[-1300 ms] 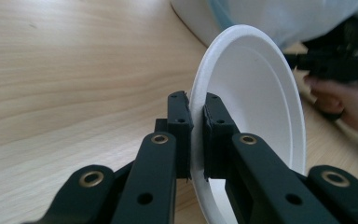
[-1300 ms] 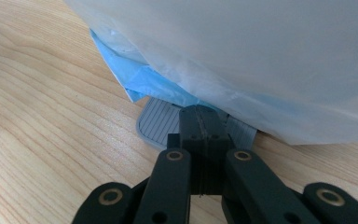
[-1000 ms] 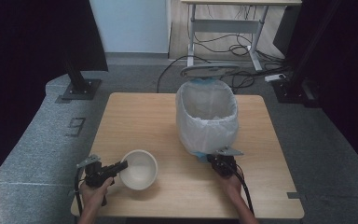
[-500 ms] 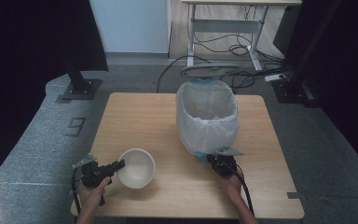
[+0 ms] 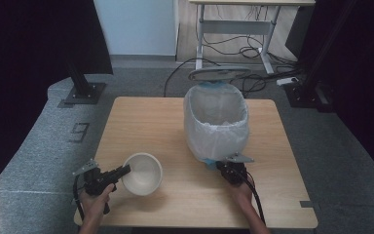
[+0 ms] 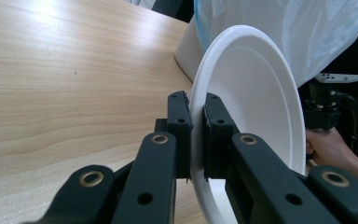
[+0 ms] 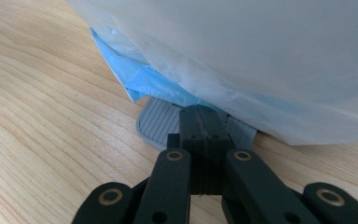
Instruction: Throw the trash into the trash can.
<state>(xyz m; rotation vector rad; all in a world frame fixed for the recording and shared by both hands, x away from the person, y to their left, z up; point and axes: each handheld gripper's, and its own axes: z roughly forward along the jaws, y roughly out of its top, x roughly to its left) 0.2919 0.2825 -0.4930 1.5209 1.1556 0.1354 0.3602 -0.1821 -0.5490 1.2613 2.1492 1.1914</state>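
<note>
My left gripper (image 5: 125, 169) (image 6: 196, 135) is shut on the rim of a white foam bowl (image 5: 142, 174) (image 6: 256, 93), one jaw inside and one outside. It holds the bowl tilted over the table's front left. A pedal bin lined with a white bag (image 5: 216, 122) (image 7: 242, 56) stands at mid-table with its lid (image 5: 219, 73) raised. My right gripper (image 5: 230, 169) (image 7: 200, 116) is shut, with its tips resting on the bin's grey ribbed pedal (image 7: 156, 122). A blue liner (image 7: 144, 74) hangs out under the white bag, just above the pedal.
The wooden table (image 5: 146, 122) has bare room to the left and behind the bowl. The right hand and its gripper (image 6: 326, 112) show beyond the bowl in the left gripper view. A desk frame and cables (image 5: 233, 34) stand on the floor beyond the table.
The bowl in my left gripper has shifted slightly left and tipped a little. The right gripper has stayed on the pedal.
</note>
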